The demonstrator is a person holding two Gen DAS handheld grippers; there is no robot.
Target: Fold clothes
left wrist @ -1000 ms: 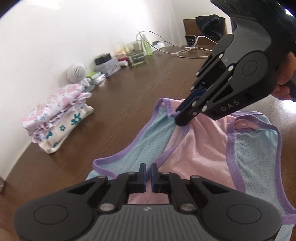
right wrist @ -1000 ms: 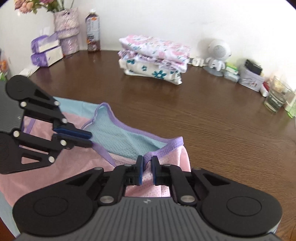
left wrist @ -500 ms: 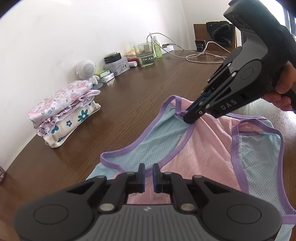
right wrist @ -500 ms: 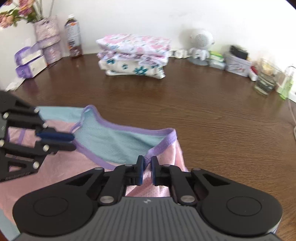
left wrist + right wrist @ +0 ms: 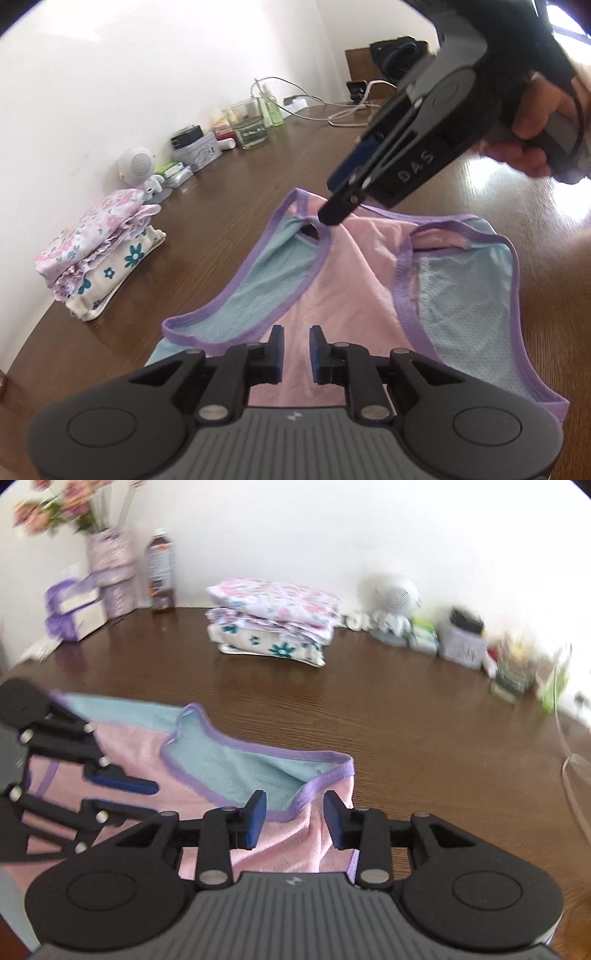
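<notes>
The brown wooden table [image 5: 406, 720] carries everything. On its near part lies the garment [image 5: 354, 280], a pink and light blue mesh top with purple trim, spread flat with one strap part folded over the pink panel. Its long axis, seen from the left wrist view, runs from near to far, with the shoulder straps and the neck opening pointing far, toward the right gripper. At the far edge, by the wall, a stack of folded floral clothes [image 5: 273, 620] stands well apart from the garment.

The left gripper [image 5: 295, 350] hovers over the near end of the pink panel; its jaws stand apart and hold nothing. The right gripper [image 5: 294, 821] is also apart, with the purple strap edge lying between its fingers, not clamped. In the left view its tips hang just above the far strap.

Each gripper is near to its own end of the garment, so the long axis lies between them. Whether a fold is coming or was just released, I cannot decide from this.
</notes>
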